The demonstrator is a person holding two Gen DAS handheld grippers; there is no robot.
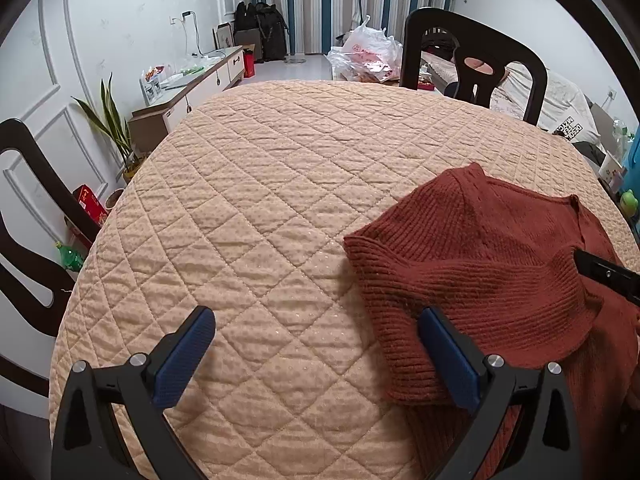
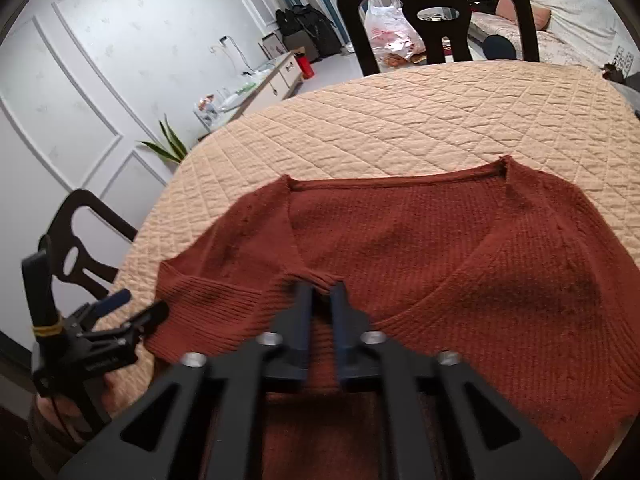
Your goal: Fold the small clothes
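A rust-red ribbed knit sweater [image 2: 440, 240] lies on the round table, its V-neck facing up and one sleeve folded across the left side [image 1: 440, 264]. My right gripper [image 2: 322, 286] is shut on a small bunch of the sweater's knit at the bottom of the V-neck, with the fabric puckered between the blue pads. A black part of that gripper [image 1: 604, 276] shows at the right edge of the left wrist view. My left gripper [image 1: 316, 314] stands open above the quilt, just left of the sweater. Its right finger [image 1: 444, 352] overlaps the sleeve cuff, and nothing sits between the pads.
A peach quilted cover [image 1: 260, 184] spreads over the table. Dark chairs stand at the far side [image 1: 472, 52] and at the left [image 1: 24, 216]. Beyond the left edge are a potted plant [image 1: 112, 124] and a low white cabinet [image 1: 192, 80].
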